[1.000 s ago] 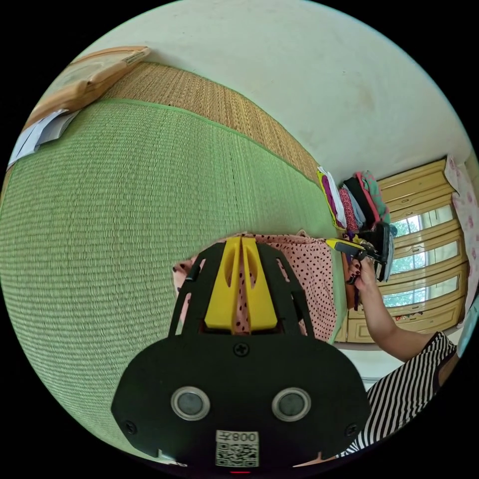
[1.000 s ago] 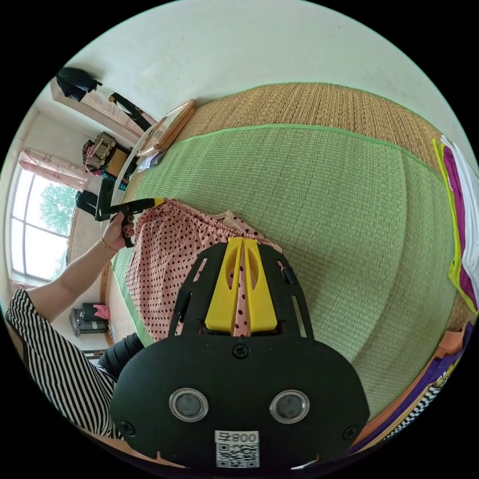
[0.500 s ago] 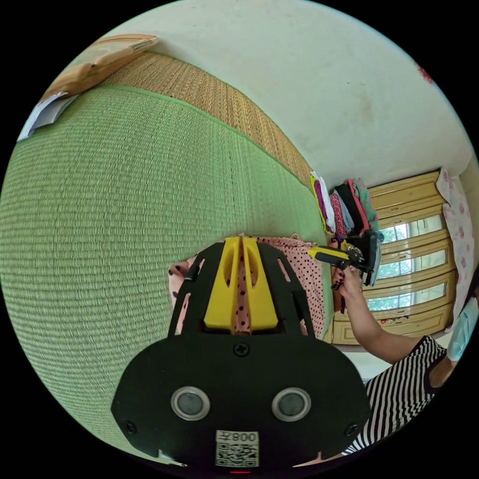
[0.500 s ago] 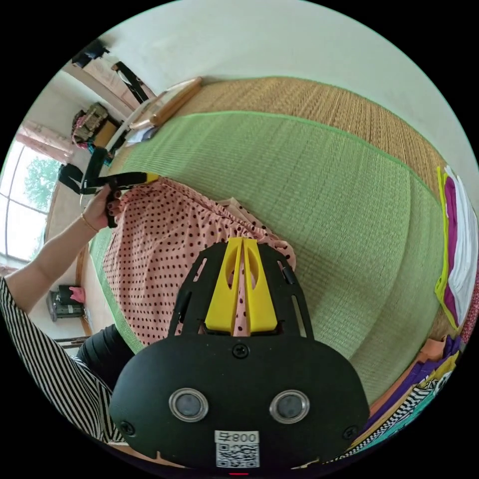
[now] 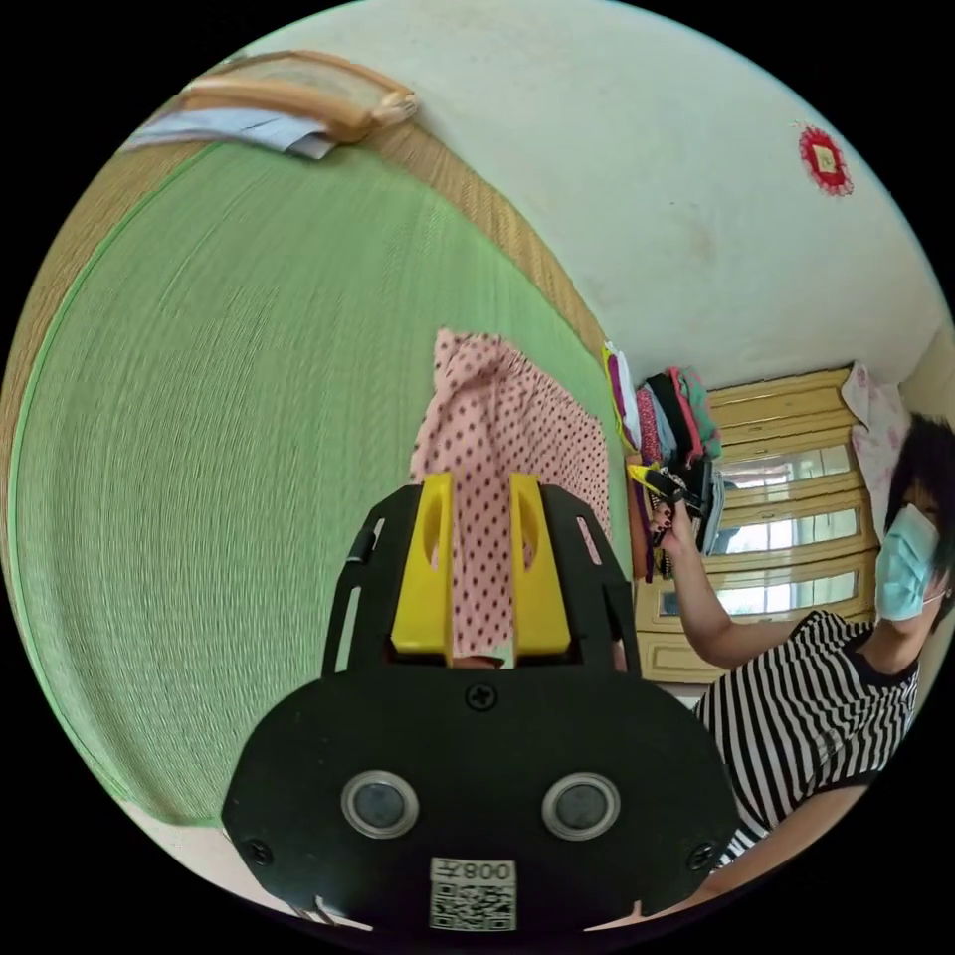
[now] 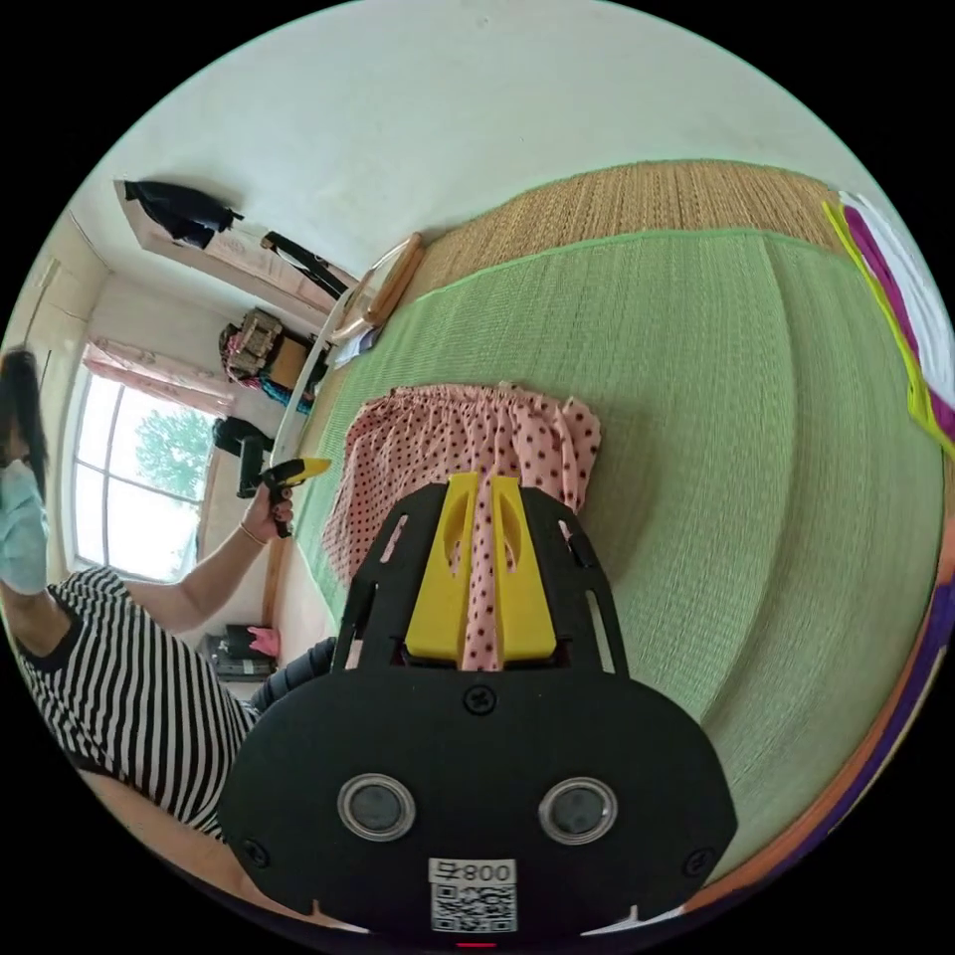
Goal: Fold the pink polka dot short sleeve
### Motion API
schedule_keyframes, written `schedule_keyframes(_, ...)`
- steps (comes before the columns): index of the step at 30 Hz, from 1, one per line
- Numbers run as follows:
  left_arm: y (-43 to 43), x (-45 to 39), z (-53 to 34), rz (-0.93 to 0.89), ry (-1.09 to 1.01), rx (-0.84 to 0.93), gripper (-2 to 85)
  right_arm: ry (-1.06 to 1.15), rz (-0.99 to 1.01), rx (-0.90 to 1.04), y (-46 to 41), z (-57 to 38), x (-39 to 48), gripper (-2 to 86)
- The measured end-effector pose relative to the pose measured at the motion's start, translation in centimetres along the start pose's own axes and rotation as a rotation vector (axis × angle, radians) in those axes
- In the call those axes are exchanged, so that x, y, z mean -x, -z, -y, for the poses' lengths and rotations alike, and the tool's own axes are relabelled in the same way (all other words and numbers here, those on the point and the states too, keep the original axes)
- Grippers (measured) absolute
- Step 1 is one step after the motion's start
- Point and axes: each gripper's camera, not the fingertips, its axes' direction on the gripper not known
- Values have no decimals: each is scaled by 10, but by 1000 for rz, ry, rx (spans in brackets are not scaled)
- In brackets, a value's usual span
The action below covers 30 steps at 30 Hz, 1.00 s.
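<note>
Nearest to you in the left gripper view, your left gripper (image 5: 480,562) has its yellow jaws spread apart, and a strip of the pink dotted top (image 5: 497,438) runs up through the gap. The cloth doesn't look pinched by either jaw there. In the right gripper view the same gripper (image 6: 316,464) is out at arm's length on the left, off the near left edge of the top, with nothing hanging from it.

Your right gripper (image 6: 480,567) is a different story: its jaws sit nearly together with a narrow fold of the top (image 6: 468,438) squeezed between them, so it's clamped on the fabric. From the left gripper view that gripper (image 5: 641,475) is tiny over on the right, in your hand (image 5: 665,517), too small to read the jaws.

The top lies on the green mat (image 6: 696,398), bunched up, its gathered edge on the far side and a short sleeve poking out at the far right corner.

Past the green mat there's a strip of tan woven mat (image 6: 637,199) along the white wall (image 6: 448,99). At the right edge of the mat sits a stack of folded clothes (image 5: 662,418), and behind it a wooden window frame (image 5: 786,477).
</note>
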Motion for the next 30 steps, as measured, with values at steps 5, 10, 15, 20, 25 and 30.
schedule_keyframes(5, 2, 44, -75, -10, 131, 68, 95, -130, 75, 54, 22, -93, -10, 72)
schedule_keyframes(10, -12, 65, -104, -36, 174, 105, 62, -237, 101, 79, 21, -158, -13, 78)
schedule_keyframes(15, -23, 68, -114, -11, 131, 128, 22, -262, 41, 105, 21, -170, -12, 61)
schedule_keyframes(20, -24, 82, -131, -17, 112, 115, 12, -291, 46, 105, 31, -179, -15, 52)
schedule_keyframes(25, -33, 106, -153, -14, 116, 113, 9, -303, 32, 77, 48, -194, -12, 68)
schedule_keyframes(30, -58, 132, -170, -5, 129, 131, 9, -300, 55, 118, 35, -191, -12, 42)
